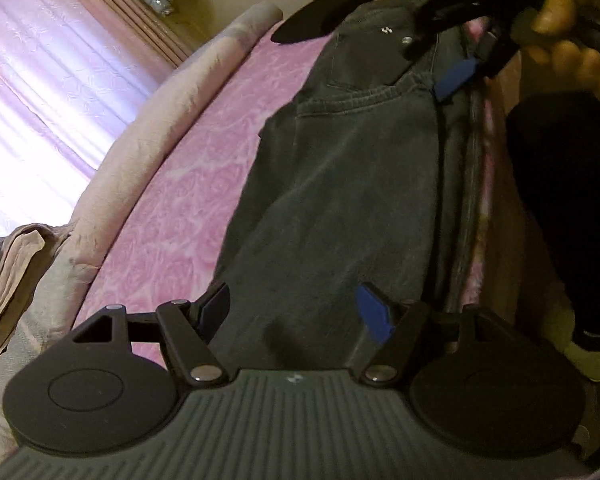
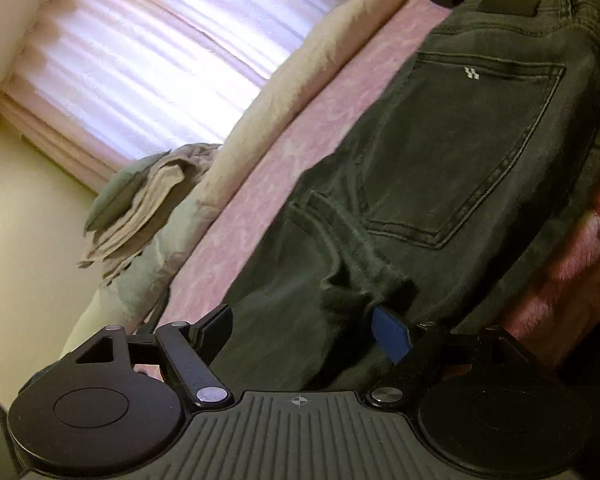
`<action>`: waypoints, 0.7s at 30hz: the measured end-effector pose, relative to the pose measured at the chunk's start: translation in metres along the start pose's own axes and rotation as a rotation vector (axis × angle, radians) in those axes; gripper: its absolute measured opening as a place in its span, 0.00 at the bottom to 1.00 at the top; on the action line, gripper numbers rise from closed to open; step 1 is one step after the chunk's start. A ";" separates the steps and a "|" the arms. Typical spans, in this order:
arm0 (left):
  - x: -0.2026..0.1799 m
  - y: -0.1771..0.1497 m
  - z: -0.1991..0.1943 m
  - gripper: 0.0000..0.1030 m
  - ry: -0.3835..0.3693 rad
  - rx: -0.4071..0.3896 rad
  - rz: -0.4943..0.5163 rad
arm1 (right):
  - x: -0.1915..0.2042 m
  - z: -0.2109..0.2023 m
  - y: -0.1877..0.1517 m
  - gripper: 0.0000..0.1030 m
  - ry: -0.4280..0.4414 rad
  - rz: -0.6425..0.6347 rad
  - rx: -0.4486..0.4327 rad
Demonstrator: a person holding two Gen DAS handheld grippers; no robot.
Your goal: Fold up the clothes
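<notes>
Right, dark grey jeans (image 1: 340, 184) laid out along the pink bedspread (image 1: 188, 208), filling the middle of both views — waistband toward the top of the frame, back pocket (image 2: 472, 152) face up in the right wrist view. Left gripper (image 1: 296, 312) sits low in its frame, fingers spread wide, blue pad (image 1: 374, 312) showing on one side, denim running between them but nothing pinched. Right gripper (image 2: 304, 332) — same story in its own view, jaws apart over a bunched fold of the jeans. From the left camera, that right gripper (image 1: 456, 76) appears at upper right over the waistband, a hand (image 1: 572, 36) wrapped round it. Black garment (image 1: 332, 4) lies at the top, beyond the jeans. Rolled pale blanket (image 1: 172, 112) runs along the bed's far edge, bright curtained window (image 1: 40, 92) at upper left, folded beige clothes (image 2: 148, 204) stacked near it.
</notes>
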State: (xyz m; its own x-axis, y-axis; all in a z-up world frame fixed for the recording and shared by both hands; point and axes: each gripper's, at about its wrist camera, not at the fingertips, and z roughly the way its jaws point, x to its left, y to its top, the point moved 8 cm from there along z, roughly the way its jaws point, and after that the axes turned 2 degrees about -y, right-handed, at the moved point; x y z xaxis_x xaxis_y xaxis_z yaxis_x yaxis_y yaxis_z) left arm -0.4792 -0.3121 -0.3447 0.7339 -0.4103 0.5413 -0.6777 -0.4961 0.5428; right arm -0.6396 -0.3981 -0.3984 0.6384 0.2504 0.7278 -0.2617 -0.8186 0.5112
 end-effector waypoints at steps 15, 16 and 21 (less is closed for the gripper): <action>0.001 0.003 -0.026 0.66 -0.012 -0.057 -0.055 | -0.029 -0.017 0.014 0.19 -0.102 0.034 0.005; 0.001 0.004 -0.024 0.66 -0.011 -0.054 -0.054 | -0.038 -0.012 0.010 0.20 -0.112 0.053 0.036; 0.004 0.003 -0.025 0.66 0.003 -0.051 -0.063 | -0.044 -0.010 0.012 0.20 -0.087 0.085 0.055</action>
State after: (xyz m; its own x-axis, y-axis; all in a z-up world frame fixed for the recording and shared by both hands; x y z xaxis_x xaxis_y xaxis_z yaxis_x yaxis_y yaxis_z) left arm -0.4793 -0.2958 -0.3249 0.7754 -0.3768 0.5067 -0.6313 -0.4816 0.6079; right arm -0.6778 -0.4138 -0.4197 0.6769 0.1348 0.7236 -0.2792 -0.8626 0.4219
